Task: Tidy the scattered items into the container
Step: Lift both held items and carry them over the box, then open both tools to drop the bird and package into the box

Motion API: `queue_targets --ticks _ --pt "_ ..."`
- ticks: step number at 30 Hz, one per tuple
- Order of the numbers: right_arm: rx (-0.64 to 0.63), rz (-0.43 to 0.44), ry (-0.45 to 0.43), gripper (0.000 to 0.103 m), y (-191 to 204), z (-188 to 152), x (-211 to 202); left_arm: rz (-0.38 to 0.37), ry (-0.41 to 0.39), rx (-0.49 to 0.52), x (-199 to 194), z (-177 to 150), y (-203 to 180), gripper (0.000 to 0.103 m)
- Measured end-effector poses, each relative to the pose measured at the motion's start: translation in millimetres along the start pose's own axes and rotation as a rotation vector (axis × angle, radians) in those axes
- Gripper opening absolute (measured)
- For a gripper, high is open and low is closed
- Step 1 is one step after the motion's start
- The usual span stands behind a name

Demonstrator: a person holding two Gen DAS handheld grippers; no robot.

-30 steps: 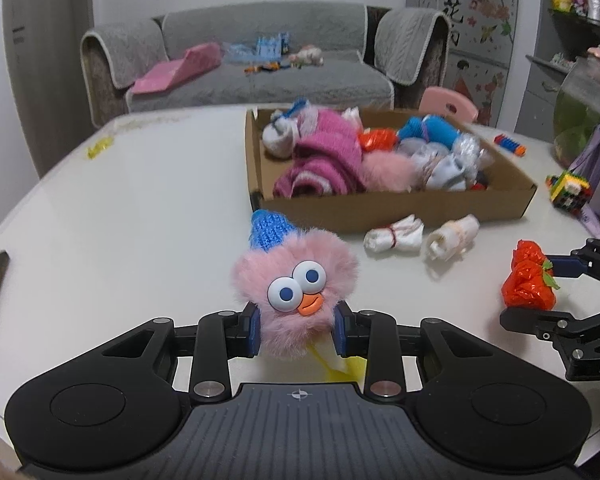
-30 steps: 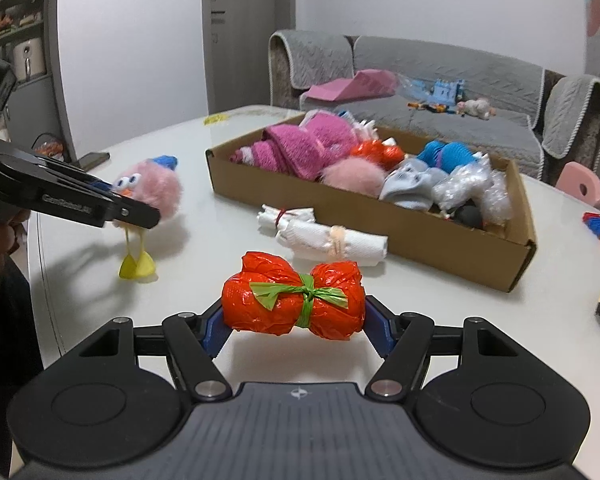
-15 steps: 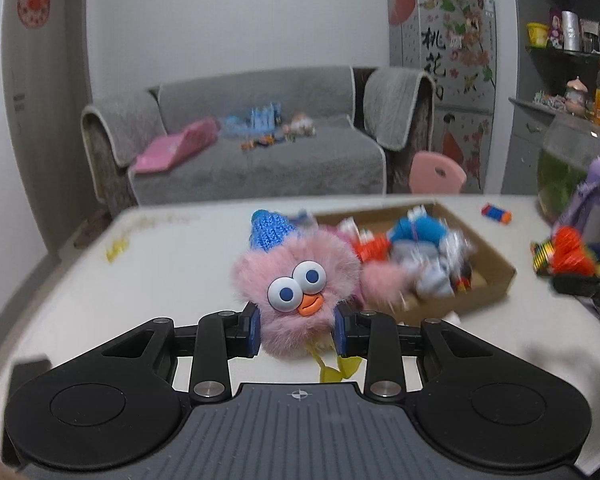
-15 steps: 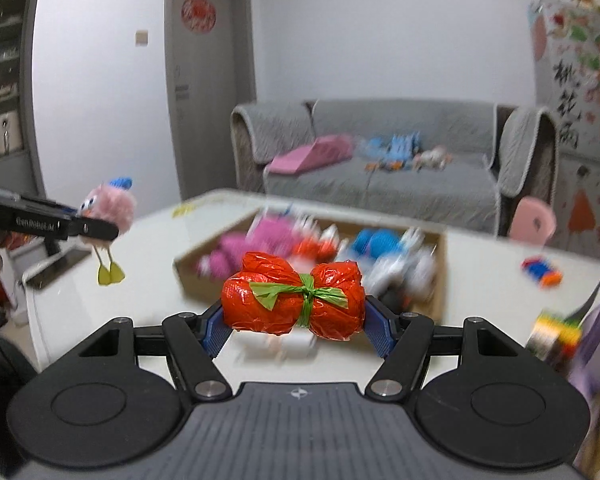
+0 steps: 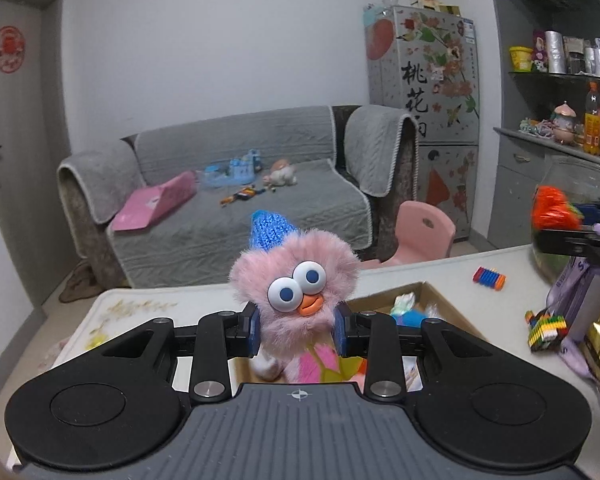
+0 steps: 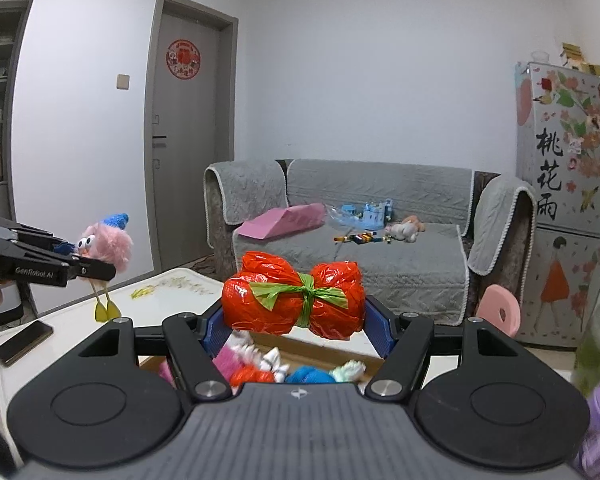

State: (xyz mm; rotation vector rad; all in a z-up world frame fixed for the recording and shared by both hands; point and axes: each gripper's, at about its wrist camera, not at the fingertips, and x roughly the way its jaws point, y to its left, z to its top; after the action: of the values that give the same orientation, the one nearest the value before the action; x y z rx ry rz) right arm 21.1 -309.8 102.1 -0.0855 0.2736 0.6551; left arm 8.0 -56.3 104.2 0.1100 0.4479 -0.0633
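The left gripper (image 5: 296, 334) pinched a pink fuzzy toy (image 5: 296, 280) above the cardboard box (image 5: 440, 300); the right gripper (image 6: 296, 326) clamped a red wrapped bundle (image 6: 294, 300) over the same box.

Fluffy pink plush toy (image 5: 296, 280), glossy crinkled red plastic bundle (image 6: 294, 300), matt cardboard box (image 5: 444, 304)

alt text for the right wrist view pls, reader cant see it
The right gripper holds a red plastic bundle tied with green strips above an open cardboard box of toys. At far left the left gripper holds a pink fluffy toy in the air; a grey sofa stands behind.
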Motion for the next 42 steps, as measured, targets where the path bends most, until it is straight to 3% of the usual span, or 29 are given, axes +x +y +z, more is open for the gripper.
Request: queue_targets --ticks 9,19,39,42 --pt "-0.014 0.005 0.088 0.064 -6 -1 61 -0.063 0.067 -0.018 68 7 -23 0.04" --pt "-0.017 0.001 0.231 0.064 -9 -30 119 -0.1 0.2 -0.015 125 -42 -33 0.04" --pt "-0.058 -0.022 0.439 0.065 6 -68 184 -0.117 0.29 -0.018 157 -86 -40 0.041" --pt "-0.066 -0.028 0.44 0.067 10 -69 183 -0.127 0.286 -0.016 156 -89 -41 0.049"
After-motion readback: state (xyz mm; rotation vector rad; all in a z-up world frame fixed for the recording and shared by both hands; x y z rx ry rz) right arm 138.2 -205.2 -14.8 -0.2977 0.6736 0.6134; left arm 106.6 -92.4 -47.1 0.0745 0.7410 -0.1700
